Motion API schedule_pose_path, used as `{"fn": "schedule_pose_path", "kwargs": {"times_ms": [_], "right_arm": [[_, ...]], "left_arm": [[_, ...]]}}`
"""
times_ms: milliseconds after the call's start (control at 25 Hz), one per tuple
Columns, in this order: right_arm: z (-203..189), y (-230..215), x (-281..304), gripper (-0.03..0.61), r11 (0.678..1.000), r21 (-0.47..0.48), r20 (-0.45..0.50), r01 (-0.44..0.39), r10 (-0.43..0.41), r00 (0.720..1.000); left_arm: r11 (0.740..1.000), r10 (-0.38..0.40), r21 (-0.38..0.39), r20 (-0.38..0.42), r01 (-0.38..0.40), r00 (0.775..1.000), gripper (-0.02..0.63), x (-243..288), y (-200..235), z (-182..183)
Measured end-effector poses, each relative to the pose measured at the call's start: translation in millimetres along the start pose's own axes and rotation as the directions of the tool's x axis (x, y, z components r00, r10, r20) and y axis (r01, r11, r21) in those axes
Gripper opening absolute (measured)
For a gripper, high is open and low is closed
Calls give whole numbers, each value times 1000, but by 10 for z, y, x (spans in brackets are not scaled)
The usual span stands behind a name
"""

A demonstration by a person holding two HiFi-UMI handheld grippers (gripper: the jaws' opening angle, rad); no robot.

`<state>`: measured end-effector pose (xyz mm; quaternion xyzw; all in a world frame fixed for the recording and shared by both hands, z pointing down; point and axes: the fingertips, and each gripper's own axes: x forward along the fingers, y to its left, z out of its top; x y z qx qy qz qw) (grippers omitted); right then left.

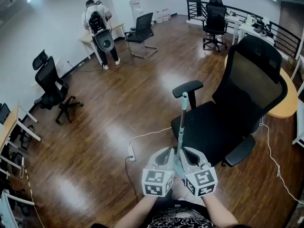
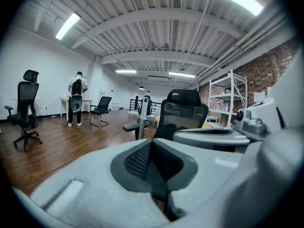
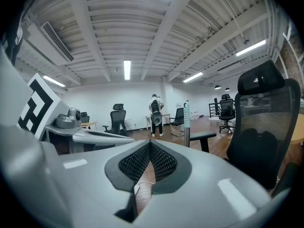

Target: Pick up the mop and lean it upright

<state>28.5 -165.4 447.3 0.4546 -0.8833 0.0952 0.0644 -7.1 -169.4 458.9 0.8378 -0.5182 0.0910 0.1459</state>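
Standing upright, mop handle at chair armrest | left tool, right tool: jaws together, empty

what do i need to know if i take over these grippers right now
Left gripper: shut, empty.
Right gripper: shut, empty. The two sit side by side just short of the mop.
Mop: handle upright, apparently leaning on the armrest of the black office chair. Its head is hidden behind the grippers.
Done: mop leaned upright, neither gripper on it.
Left: probably nothing. Just check it stays put before backing away.
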Motion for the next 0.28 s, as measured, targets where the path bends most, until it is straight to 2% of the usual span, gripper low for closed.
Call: {"fn": "schedule_pose_path", "kwargs": {"times_ms": [280], "right_arm": [[-3, -37, 31, 0, 1000, 6, 1, 5, -5, 1000]], "left_arm": [[1000, -7, 1, -3, 8, 1000, 3, 36, 2, -5]]}}
